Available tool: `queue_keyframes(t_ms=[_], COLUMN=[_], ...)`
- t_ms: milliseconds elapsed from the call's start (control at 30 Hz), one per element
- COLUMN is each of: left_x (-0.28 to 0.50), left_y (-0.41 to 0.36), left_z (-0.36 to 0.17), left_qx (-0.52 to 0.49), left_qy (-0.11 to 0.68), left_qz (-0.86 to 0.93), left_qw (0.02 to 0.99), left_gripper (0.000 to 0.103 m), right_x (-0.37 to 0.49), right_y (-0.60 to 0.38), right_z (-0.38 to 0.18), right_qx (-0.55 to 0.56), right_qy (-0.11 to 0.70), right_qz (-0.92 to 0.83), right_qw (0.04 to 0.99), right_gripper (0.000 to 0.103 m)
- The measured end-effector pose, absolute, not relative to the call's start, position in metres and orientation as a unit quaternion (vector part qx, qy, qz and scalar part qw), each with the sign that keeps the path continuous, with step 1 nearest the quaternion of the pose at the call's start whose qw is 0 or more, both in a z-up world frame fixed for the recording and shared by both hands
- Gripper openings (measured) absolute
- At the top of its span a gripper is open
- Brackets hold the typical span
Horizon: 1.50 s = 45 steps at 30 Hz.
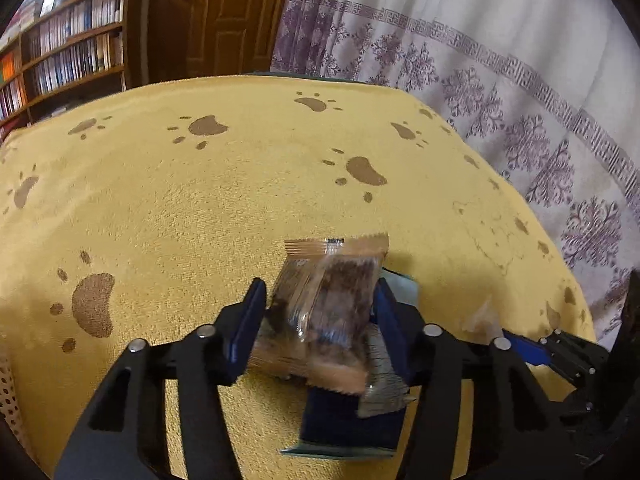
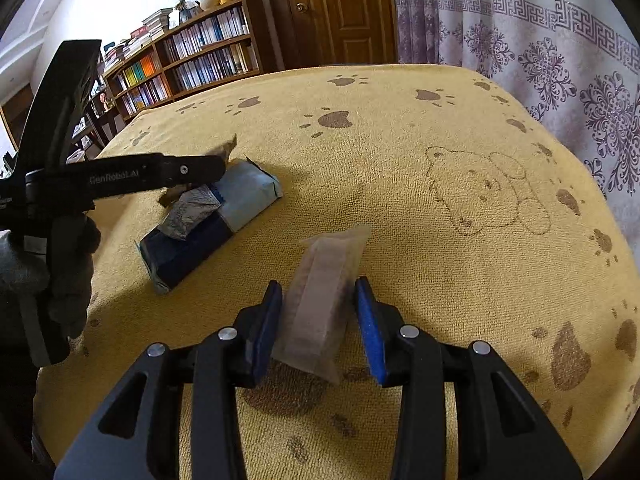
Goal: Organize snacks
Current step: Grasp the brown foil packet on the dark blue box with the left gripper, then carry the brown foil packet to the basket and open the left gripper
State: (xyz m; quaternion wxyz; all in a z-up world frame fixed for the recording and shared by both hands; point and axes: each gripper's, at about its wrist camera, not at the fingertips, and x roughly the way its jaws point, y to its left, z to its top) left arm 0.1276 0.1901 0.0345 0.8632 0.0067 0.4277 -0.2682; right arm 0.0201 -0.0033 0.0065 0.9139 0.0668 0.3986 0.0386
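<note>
In the left wrist view my left gripper (image 1: 320, 316) is shut on a brown snack packet (image 1: 328, 304), which looks blurred. It hangs just over a dark blue box (image 1: 348, 424) with a silver wrapper (image 1: 384, 380) lying on it. The right wrist view shows the same blue box (image 2: 208, 232), its silver wrapper (image 2: 190, 210), and the left gripper (image 2: 200, 170) above them. My right gripper (image 2: 318, 320) is shut on a pale translucent snack packet (image 2: 320, 312), which sits slightly tilted and pokes out past the fingertips. The right gripper (image 1: 532, 350) appears low at the right in the left wrist view.
Everything sits on a yellow paw-print towel (image 2: 400, 160) covering the table. A patterned curtain (image 2: 560, 60) hangs at the right, close to the table edge. A bookshelf (image 2: 192, 60) and a wooden door (image 2: 340, 12) stand beyond the far edge. A gloved hand (image 2: 60, 280) holds the left gripper.
</note>
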Motion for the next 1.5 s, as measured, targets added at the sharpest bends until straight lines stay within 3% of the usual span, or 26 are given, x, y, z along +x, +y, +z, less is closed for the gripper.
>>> queue_keyframes(t_ms=[400, 533, 1000, 1500], left_x=[0.124, 0.119, 0.101, 0.104], left_y=[0.189, 0.189, 0.226, 0.238], left_z=[0.032, 0.035, 0.063, 0.049], left_qx=[0.062, 0.070, 0.012, 0.021], left_qy=[0.398, 0.382, 0.354, 0.349], left_qz=[-0.232, -0.223, -0.202, -0.184], left_qw=[0.885, 0.894, 0.913, 0.919], left_gripper=[0.049, 0.039, 0.017, 0.019], right_x=[0.020, 0.020, 0.020, 0.020], right_y=[-0.003, -0.003, -0.003, -0.003], right_z=[0.007, 0.007, 0.006, 0.006], right_qx=[0.065, 0.066, 0.066, 0.066], right_qy=[0.399, 0.399, 0.398, 0.398], right_qz=[0.038, 0.040, 0.041, 0.041], right_qw=[0.914, 0.914, 0.914, 0.914], right_gripper=[0.039, 0.040, 0.040, 0.040])
